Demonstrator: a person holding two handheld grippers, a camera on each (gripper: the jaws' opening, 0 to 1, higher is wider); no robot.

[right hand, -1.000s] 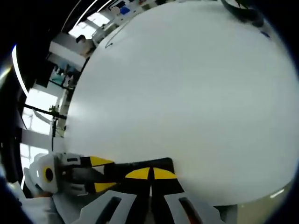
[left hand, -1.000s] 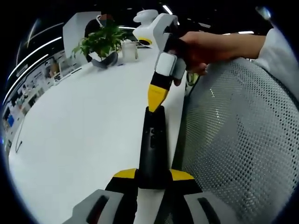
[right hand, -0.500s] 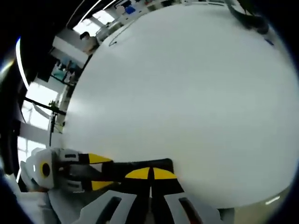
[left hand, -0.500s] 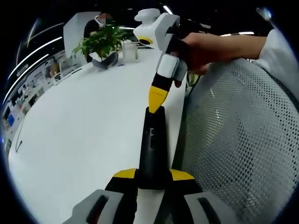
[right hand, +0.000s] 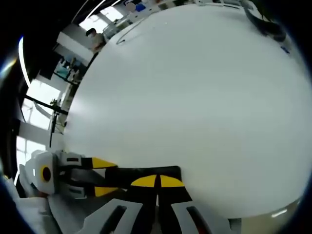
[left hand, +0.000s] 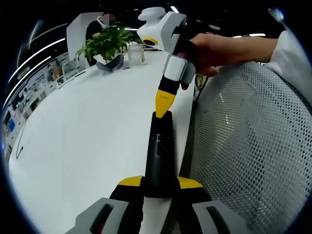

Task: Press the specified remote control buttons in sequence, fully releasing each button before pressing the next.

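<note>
1. In the left gripper view, the left gripper (left hand: 160, 182) has its yellow-tipped jaws closed against the near end of a black remote control (left hand: 159, 153), one jaw on each side.
2. The remote points away from the camera, its far end toward the far side of the white table (left hand: 87, 126), near the table's right edge.
3. A few small buttons show on the remote's top face, too small to tell apart.
4. The right gripper (left hand: 164, 101) comes down from above in that same view, held in a person's hand (left hand: 207, 48). Its yellow tips are pressed together and touch the far end of the remote.
5. To the right of the table stands a grey mesh chair back (left hand: 248, 146).
6. At the far end of the table sit a potted plant (left hand: 106, 45) and a glass (left hand: 135, 52) just to its right.
7. In the right gripper view, the right gripper (right hand: 157, 182) has its two yellow tips meeting, with nothing between them, resting on the black remote (right hand: 146, 171).
8. The left gripper (right hand: 100, 176) enters that view from the left, its yellow tips on either side of the remote's end.
9. The white table (right hand: 195, 97) spreads beyond them.
</note>
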